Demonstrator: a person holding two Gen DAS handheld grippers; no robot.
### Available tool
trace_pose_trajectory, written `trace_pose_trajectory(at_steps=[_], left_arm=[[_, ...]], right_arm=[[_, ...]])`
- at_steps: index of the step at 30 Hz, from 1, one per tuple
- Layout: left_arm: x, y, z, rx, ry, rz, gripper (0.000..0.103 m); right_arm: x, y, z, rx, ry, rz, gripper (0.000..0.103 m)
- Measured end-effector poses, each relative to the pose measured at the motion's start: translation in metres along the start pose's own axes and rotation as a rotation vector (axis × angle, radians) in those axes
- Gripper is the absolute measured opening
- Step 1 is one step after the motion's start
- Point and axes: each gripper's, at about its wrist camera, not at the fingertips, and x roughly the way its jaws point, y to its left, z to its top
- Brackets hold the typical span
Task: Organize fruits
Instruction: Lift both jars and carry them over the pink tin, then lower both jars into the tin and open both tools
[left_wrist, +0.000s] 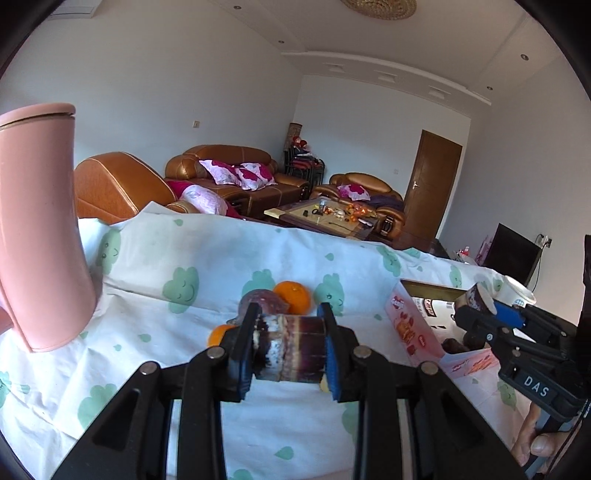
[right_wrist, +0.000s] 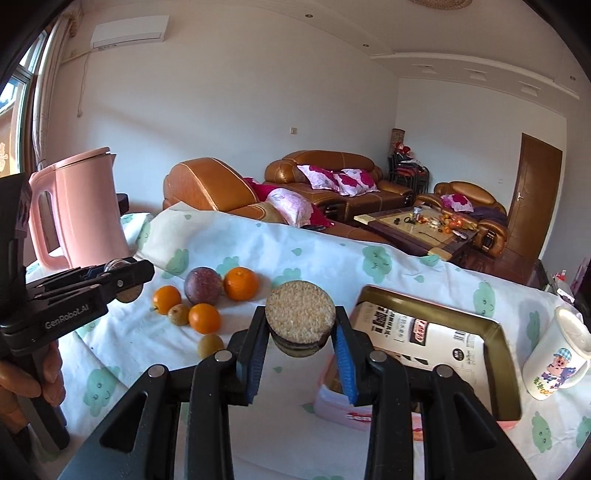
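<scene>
My left gripper (left_wrist: 289, 314) is shut on a short purple sugarcane piece (left_wrist: 295, 350), held crosswise above the cloth. Just behind it lie a passion fruit (left_wrist: 262, 301) and two oranges (left_wrist: 293, 295). My right gripper (right_wrist: 300, 314) is shut on another sugarcane piece (right_wrist: 300, 315), its pale cut end facing the camera, close to the left of an open pink box (right_wrist: 424, 301). The right wrist view shows the fruit pile: three oranges (right_wrist: 241, 283), the passion fruit (right_wrist: 203, 285) and two small yellowish fruits (right_wrist: 178, 314). The left gripper (right_wrist: 144, 269) hangs left of the pile.
A pink kettle (right_wrist: 85, 214) stands at the table's far left. A white cartoon mug (right_wrist: 557, 362) sits right of the box. A white cloth with green clouds (right_wrist: 314, 251) covers the table. Dark pieces (left_wrist: 458, 345) lie inside the box. Sofas and a coffee table fill the room behind.
</scene>
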Motion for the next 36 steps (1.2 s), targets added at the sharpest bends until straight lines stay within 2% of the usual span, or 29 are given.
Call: trace_pose_trajectory(at_steps=[14,18,20,27,34,36], left_arm=[[0.042,-0.128,-0.005,0.116,0.057,-0.138,0.032],[0.059,-0.164,-0.006,0.148,0.082,-0.155,0.032],[0.068,-0.176,-0.008,0.165,0.097,-0.141,0.032],[0.097,-0.189,-0.014,0.155,0.184,-0.083,0.032],[0.100,-0.188,-0.014,0.131,0.189,-0.072,0.033],[0.098,-0.187,-0.013,0.124,0.180,-0.071,0.038]], right_arm=[[0.001,-0.104,-0.020,0.091,0.066,-0.204,0.036],[0.007,-0.130,-0.026,0.135,0.107,-0.216,0.036],[0.012,-0.141,-0.028,0.155,0.127,-0.208,0.036],[0.026,-0.154,-0.033,0.190,0.183,-0.177,0.036],[0.032,-0.151,-0.037,0.175,0.197,-0.166,0.036],[0.032,-0.150,-0.038,0.175,0.194,-0.161,0.036]])
